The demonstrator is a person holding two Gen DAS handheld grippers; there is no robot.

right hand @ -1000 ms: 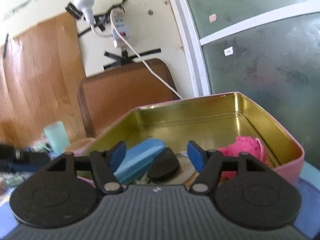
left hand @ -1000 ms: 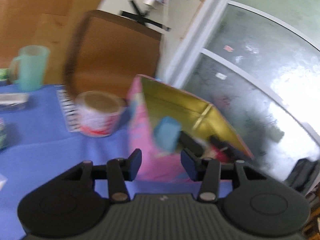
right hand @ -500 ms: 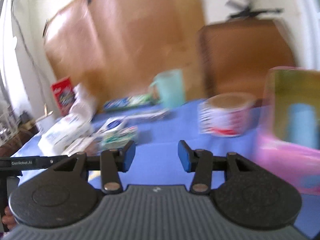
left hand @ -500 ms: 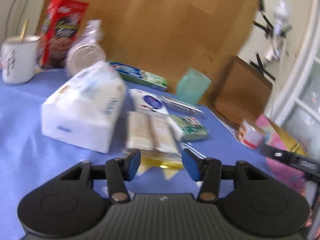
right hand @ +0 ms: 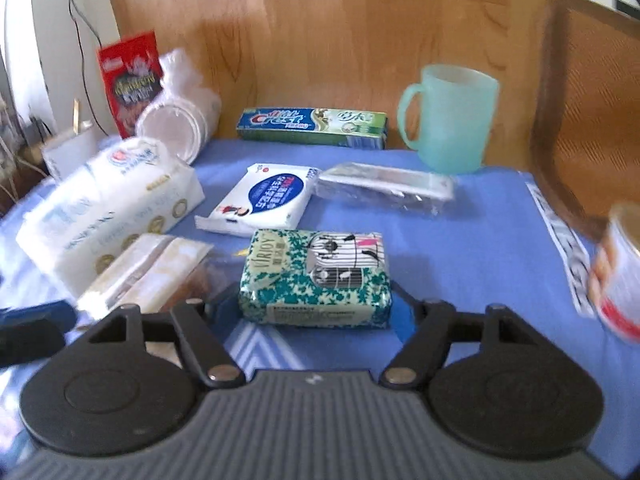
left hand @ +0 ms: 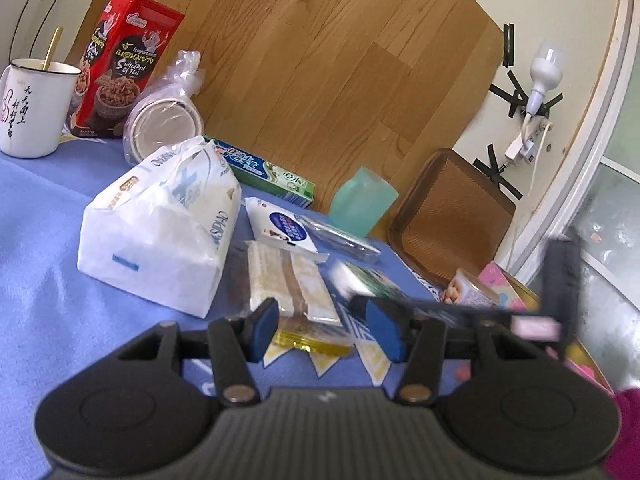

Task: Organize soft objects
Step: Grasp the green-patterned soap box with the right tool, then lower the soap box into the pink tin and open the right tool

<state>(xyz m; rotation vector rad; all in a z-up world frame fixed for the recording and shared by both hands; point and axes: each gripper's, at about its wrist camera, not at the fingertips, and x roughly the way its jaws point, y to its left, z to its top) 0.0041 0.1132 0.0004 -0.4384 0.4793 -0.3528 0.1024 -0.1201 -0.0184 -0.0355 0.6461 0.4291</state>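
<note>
A green patterned tissue pack [right hand: 316, 278] lies on the blue tablecloth between the spread fingers of my right gripper [right hand: 316, 314], which is open around it. My left gripper [left hand: 326, 330] is open and empty, just above a clear-wrapped beige packet [left hand: 290, 284] and a yellow wrapper [left hand: 312, 340]. A big white tissue bag [left hand: 160, 224] lies at the left, also in the right wrist view [right hand: 104, 204]. A small white wet-wipe pack [right hand: 260, 200] lies behind the green pack. The pink tin [left hand: 516, 292] shows at the far right of the left wrist view.
At the back stand a teal mug [right hand: 448, 118], a toothpaste box [right hand: 312, 122], a red snack box [left hand: 124, 64], bagged paper bowls [left hand: 164, 124] and a white enamel mug [left hand: 34, 108]. A clear flat packet [right hand: 384, 188] and a printed can [right hand: 618, 272] lie right.
Both grippers have swung left from the pink tin to the cluttered table. The right gripper has come down around the green tissue pack.
</note>
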